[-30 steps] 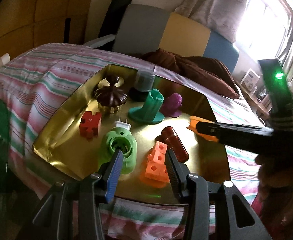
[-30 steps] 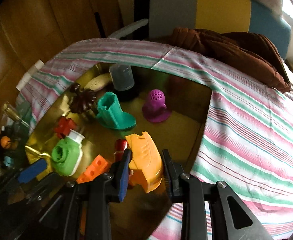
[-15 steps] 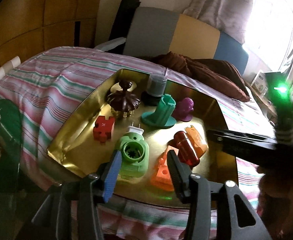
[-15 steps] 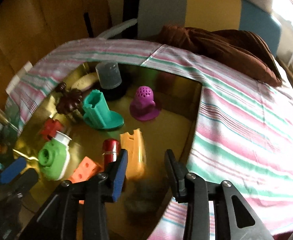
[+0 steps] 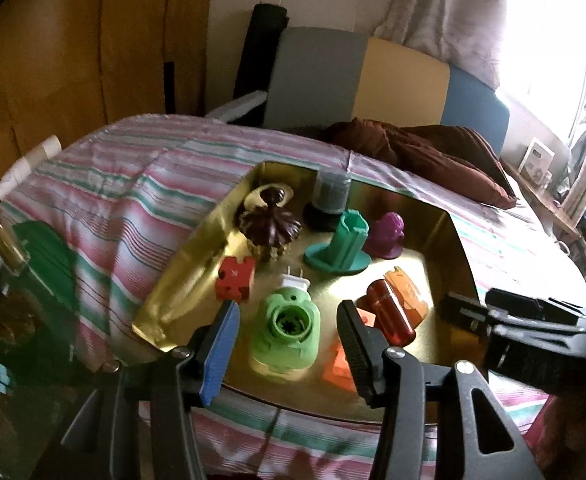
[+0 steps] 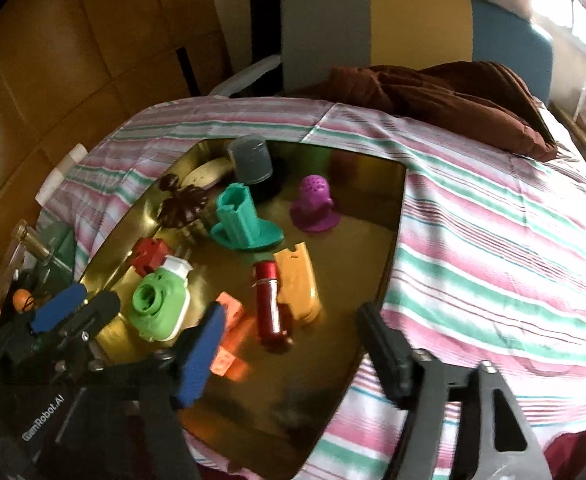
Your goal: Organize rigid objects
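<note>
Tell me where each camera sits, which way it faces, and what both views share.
Left wrist: rides the left gripper, looking down along its open fingers at the gold tray; the right gripper shows at right.
Right wrist: rides the right gripper, jaws just opened and empty, above the tray's near right side; the left gripper shows at left.
Shared: green camera toy, red cylinder.

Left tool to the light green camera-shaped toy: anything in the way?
Nothing visible. The left tool is open above the tray's near edge, with the green toy showing right between its fingers. The orange block sits just beside the right finger.
</note>
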`<state>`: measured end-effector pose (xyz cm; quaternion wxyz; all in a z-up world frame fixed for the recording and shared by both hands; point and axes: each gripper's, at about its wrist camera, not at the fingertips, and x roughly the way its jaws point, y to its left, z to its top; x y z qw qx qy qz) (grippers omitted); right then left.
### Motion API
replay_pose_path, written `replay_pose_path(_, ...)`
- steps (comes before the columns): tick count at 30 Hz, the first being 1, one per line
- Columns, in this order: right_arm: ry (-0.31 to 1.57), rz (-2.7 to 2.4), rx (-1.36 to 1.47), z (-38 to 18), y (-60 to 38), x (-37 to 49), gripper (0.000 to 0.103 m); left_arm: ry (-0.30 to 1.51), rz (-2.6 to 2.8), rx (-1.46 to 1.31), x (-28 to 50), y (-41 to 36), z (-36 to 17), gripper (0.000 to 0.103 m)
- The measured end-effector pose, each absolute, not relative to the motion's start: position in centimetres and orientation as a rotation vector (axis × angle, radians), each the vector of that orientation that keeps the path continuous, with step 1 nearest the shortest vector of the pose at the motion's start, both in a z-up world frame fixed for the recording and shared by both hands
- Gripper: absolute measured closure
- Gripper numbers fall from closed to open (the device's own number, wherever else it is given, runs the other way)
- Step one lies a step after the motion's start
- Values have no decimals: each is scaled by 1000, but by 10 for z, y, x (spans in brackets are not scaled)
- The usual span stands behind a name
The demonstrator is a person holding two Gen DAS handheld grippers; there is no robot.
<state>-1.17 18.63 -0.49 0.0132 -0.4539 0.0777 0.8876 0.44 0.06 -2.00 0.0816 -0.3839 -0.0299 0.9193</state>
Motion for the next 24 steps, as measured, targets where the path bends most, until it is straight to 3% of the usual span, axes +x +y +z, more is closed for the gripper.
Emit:
replay_pose_path(4,231,2777,-1423,-3,178,-11,23,-25,2791,-1118,9,1,-13,52)
replay_pose_path(12,224,2770,-1378,8,170,-9,2,135,2886,-1157,8,-2,-3,52)
replay_pose_path(24,199,2734,-1287,23,157,-4,0,132,2906,-1143,14,-12,10,52)
